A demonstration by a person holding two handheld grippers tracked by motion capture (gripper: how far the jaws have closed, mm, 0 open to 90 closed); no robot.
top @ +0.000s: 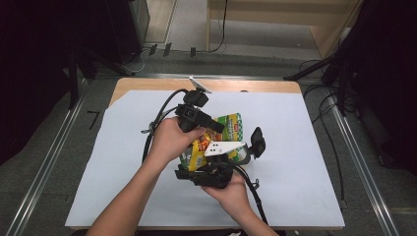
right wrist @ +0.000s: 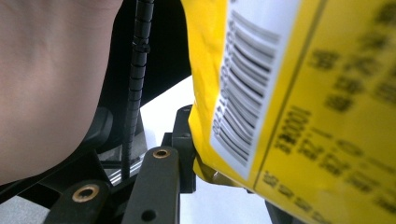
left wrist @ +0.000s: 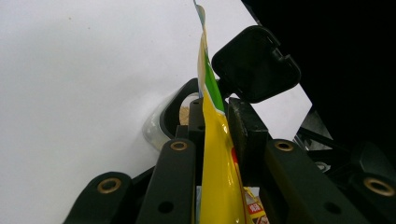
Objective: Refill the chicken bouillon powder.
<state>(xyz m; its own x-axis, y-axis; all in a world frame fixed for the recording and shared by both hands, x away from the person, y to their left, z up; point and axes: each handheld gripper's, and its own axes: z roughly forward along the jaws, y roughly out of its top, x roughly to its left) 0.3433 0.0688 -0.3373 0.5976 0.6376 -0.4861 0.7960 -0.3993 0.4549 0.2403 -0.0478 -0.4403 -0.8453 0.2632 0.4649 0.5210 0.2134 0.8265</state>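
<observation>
1. My left gripper view sees a clear container [left wrist: 154, 128] behind the yellow packet [left wrist: 217, 154]; my right gripper view reads the packet's barcode.
2. Frame centre in the high view: my left gripper [top: 209, 125] pinches the packet's thin edge; my right gripper [top: 209, 169] clamps its lower part.
3. A black lid [top: 257, 142] juts right.

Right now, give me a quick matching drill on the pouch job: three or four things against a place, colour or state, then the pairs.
Things:
1. snack pouch
2. left gripper
3. container lid
4. table cover

Descriptions:
A. white, flat
B. black, flipped open
C. yellow and green, gripped from two sides
D. jaws pinching the pouch's thin edge

Pairs: 1-C, 2-D, 3-B, 4-A. The right gripper clamps the pouch's barcode side.
</observation>
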